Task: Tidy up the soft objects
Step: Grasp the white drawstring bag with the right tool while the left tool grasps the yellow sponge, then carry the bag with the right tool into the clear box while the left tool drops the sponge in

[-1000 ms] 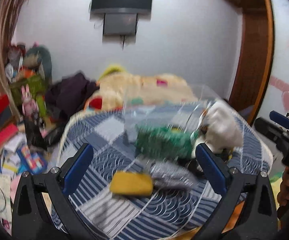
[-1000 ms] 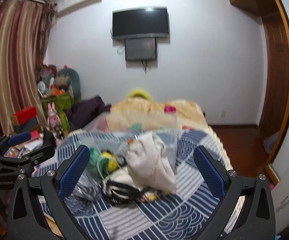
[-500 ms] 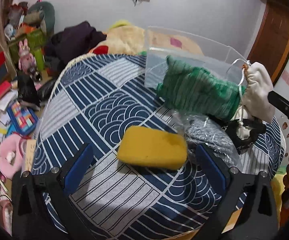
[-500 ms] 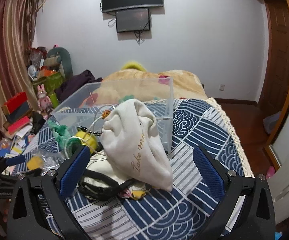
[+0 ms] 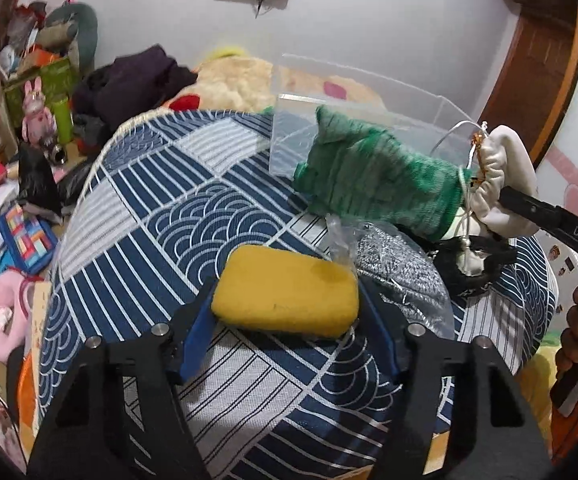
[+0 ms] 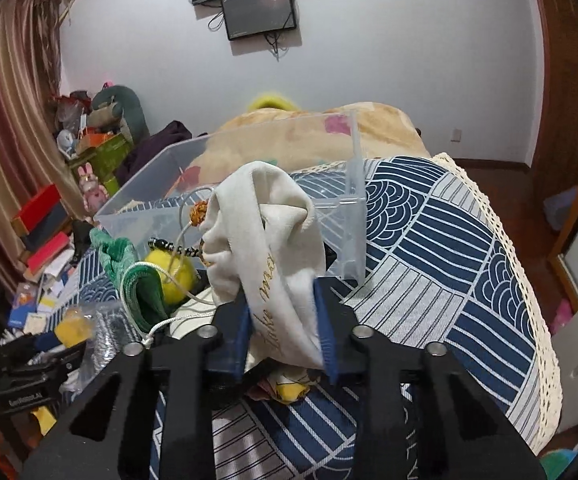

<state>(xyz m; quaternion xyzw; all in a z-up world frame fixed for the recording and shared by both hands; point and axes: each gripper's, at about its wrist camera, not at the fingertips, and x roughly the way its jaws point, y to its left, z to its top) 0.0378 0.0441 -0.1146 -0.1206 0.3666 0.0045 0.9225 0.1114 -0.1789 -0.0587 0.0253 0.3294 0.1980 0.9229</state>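
Observation:
My left gripper (image 5: 285, 320) is shut on a yellow sponge (image 5: 287, 294) that rests on the blue patterned cloth (image 5: 149, 208). My right gripper (image 6: 283, 320) is shut on a cream drawstring pouch (image 6: 265, 240), also seen in the left wrist view (image 5: 505, 184). A clear plastic bin (image 6: 249, 184) stands just behind the pouch. A green knitted piece (image 5: 377, 180) leans on the bin's front. A grey knit in clear plastic (image 5: 401, 272) lies right of the sponge. A yellow ball (image 6: 173, 276) sits beside the green piece.
A black strap (image 5: 473, 264) lies under the pouch. The cloth's lace edge (image 6: 501, 240) drops off to the right. A cream blanket (image 5: 233, 80) and dark clothes (image 5: 137, 76) lie beyond. Boxes, books and toys (image 5: 17, 216) crowd the floor at left.
Both grippers tilted down and moved in. The left jaws closed on the yellow sponge. The right jaws closed on the cream pouch.

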